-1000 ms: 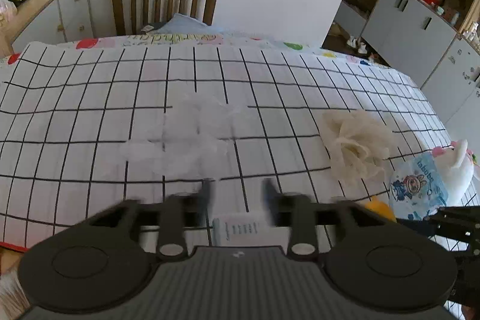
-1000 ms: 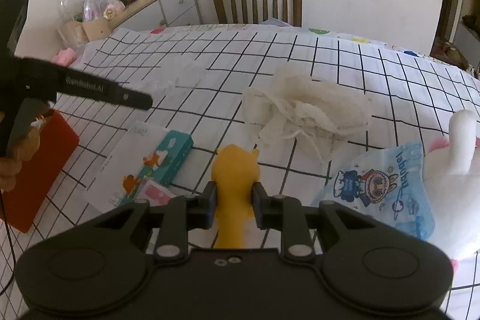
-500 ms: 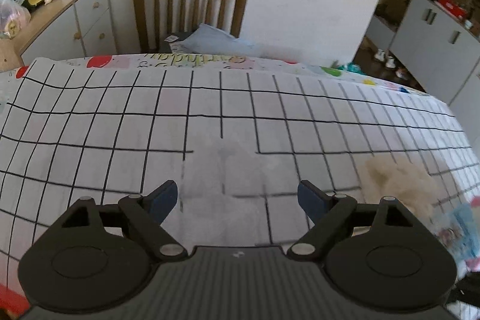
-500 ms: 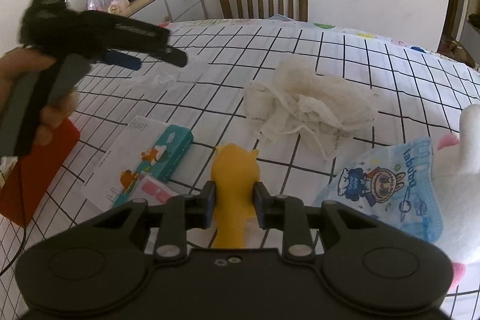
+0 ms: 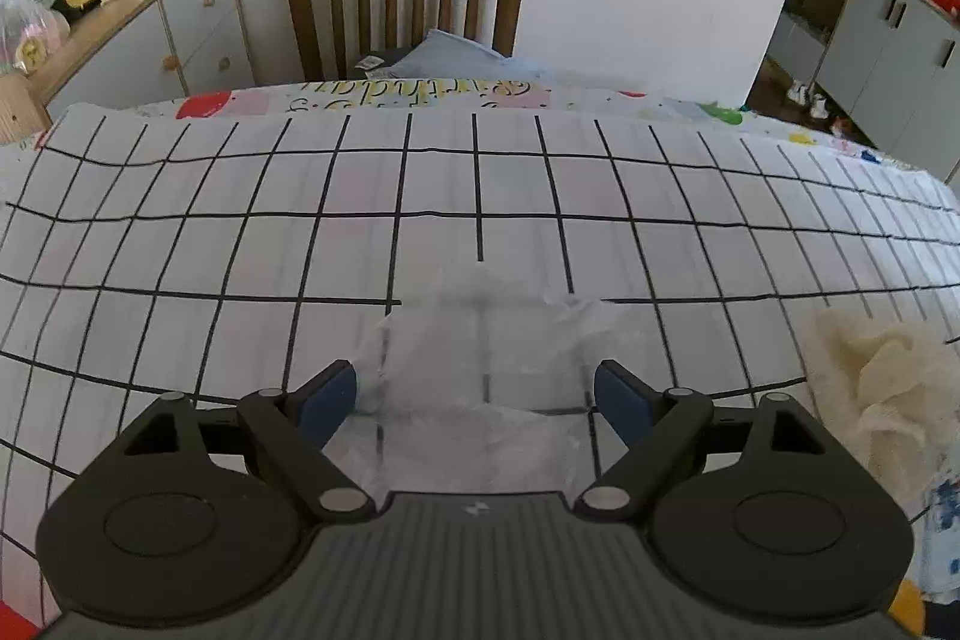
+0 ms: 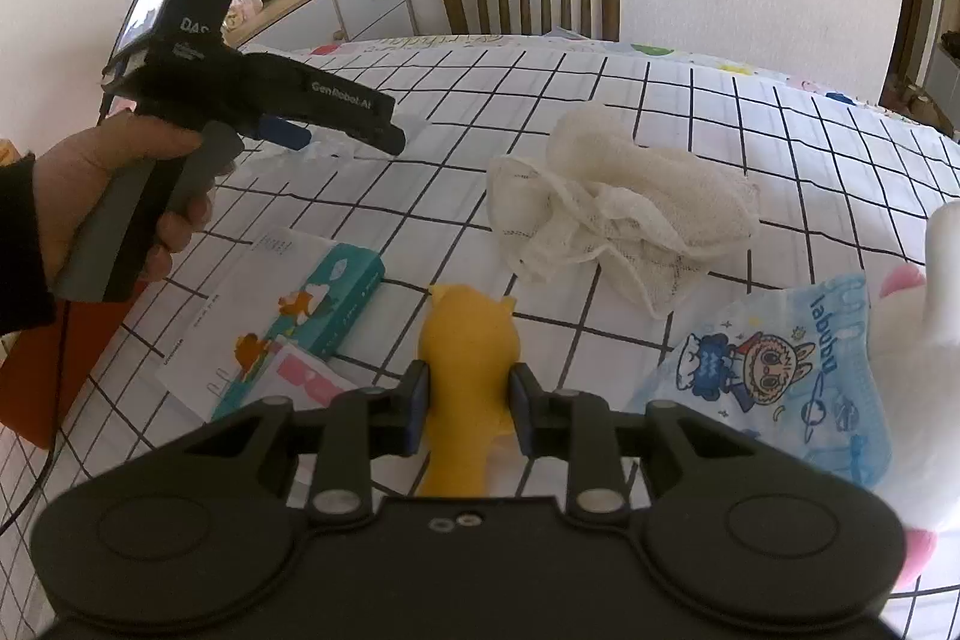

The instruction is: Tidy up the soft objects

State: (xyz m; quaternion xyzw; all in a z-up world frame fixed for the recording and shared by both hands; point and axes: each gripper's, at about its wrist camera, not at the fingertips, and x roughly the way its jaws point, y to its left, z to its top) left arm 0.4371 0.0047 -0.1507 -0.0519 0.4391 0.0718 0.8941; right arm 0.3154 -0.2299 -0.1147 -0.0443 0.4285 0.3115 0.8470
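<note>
The left hand-held gripper point(image 5: 477, 391), jaws wide and closing, hangs over a clear plastic bag point(image 5: 486, 376) mid-bench point(image 5: 180, 196). The right hand-held gripper point(image 6: 468, 400) clamps a yellow plush toy point(image 6: 468, 340) near the bench's front edge.

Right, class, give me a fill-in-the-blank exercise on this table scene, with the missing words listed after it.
1. The right gripper is shut on a soft ____ animal-shaped toy.
2. The left gripper hangs with its jaws wide over a crumpled clear ____ bag.
3. The white tablecloth carries a grid of ____ lines.
4. Behind the table stands a wooden ____.

Missing words: yellow; plastic; black; chair
</note>
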